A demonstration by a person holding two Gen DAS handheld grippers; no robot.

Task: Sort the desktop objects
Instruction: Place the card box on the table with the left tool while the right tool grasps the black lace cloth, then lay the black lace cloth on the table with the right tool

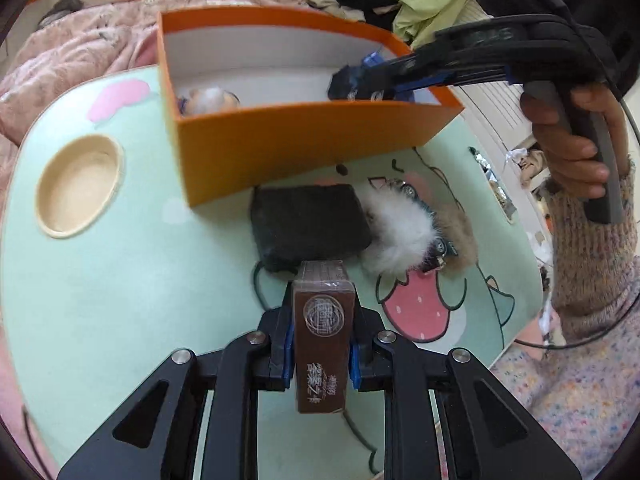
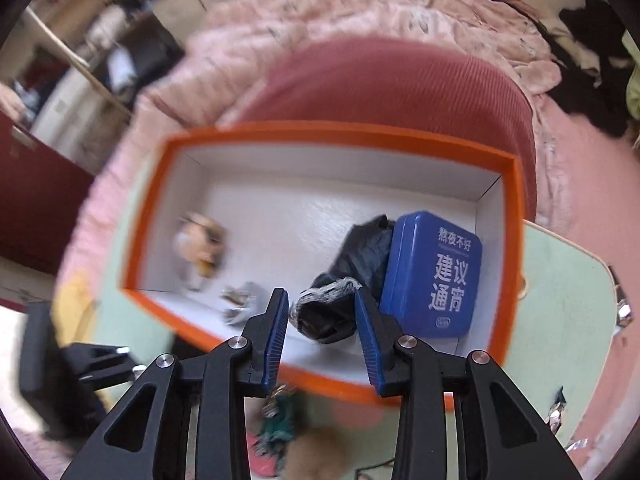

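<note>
My left gripper (image 1: 320, 312) is shut on a brown rectangular box (image 1: 323, 332) with printed characters, held above the mint-green table (image 1: 120, 280). An orange box with a white inside (image 1: 288, 152) stands at the back of the table. My right gripper (image 2: 322, 308) is open above the orange box (image 2: 320, 136); it also shows in the left wrist view (image 1: 360, 80). Below it in the box lie a black bundle (image 2: 340, 304) and a blue tin (image 2: 436, 276). A small blurred figure (image 2: 202, 248) lies at the box's left.
A black pouch (image 1: 308, 220) and a white and brown fluffy keychain (image 1: 404, 232) lie on the table in front of the orange box. A cream round recess (image 1: 80, 184) is at the table's left. Pink bedding (image 2: 360, 20) and a red cushion (image 2: 400, 88) lie behind.
</note>
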